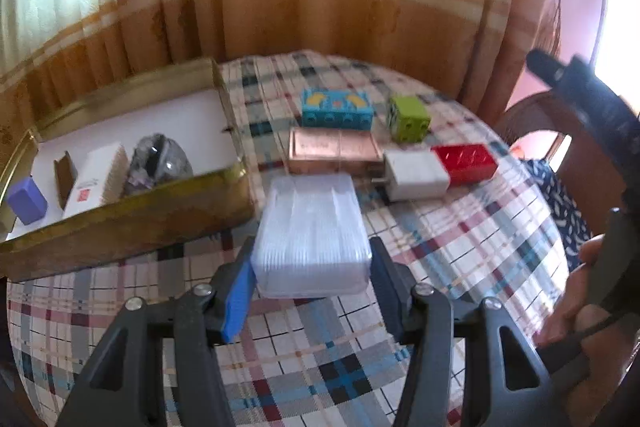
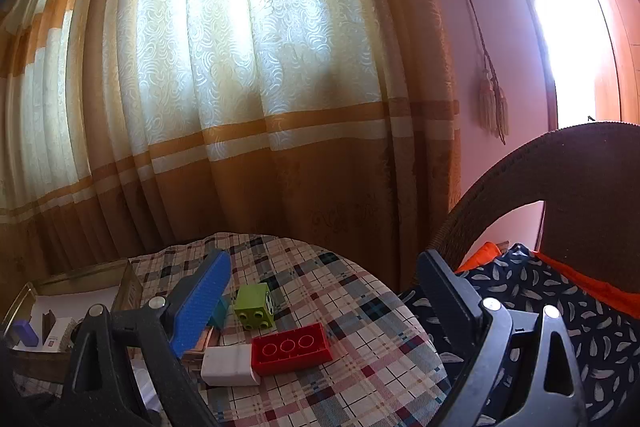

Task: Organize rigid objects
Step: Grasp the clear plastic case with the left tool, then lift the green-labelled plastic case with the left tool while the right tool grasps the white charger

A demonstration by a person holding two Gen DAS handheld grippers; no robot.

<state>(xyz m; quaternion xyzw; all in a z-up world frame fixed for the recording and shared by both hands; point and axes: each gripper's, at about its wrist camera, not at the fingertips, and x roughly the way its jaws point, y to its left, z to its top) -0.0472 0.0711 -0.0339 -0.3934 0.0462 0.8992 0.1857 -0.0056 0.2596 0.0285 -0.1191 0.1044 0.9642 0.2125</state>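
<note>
My left gripper (image 1: 312,259) is shut on a clear ribbed plastic box (image 1: 311,235) and holds it just above the checked tablecloth, beside the gold tray (image 1: 132,211). Beyond it lie a copper-pink case (image 1: 334,151), a blue brick (image 1: 338,109), a green brick (image 1: 409,118), a white charger (image 1: 416,174) and a red brick (image 1: 466,158). My right gripper (image 2: 320,275) is open and empty, raised at the table's right side above the red brick (image 2: 292,349), the white charger (image 2: 230,367) and the green brick (image 2: 255,305).
The gold tray holds a purple block (image 1: 27,200), a white carton (image 1: 96,179), a brown piece (image 1: 65,175) and a crumpled clear bag (image 1: 158,163). A curtain hangs behind the table. A wicker chair (image 2: 560,183) with dark patterned cloth (image 2: 560,315) stands at the right.
</note>
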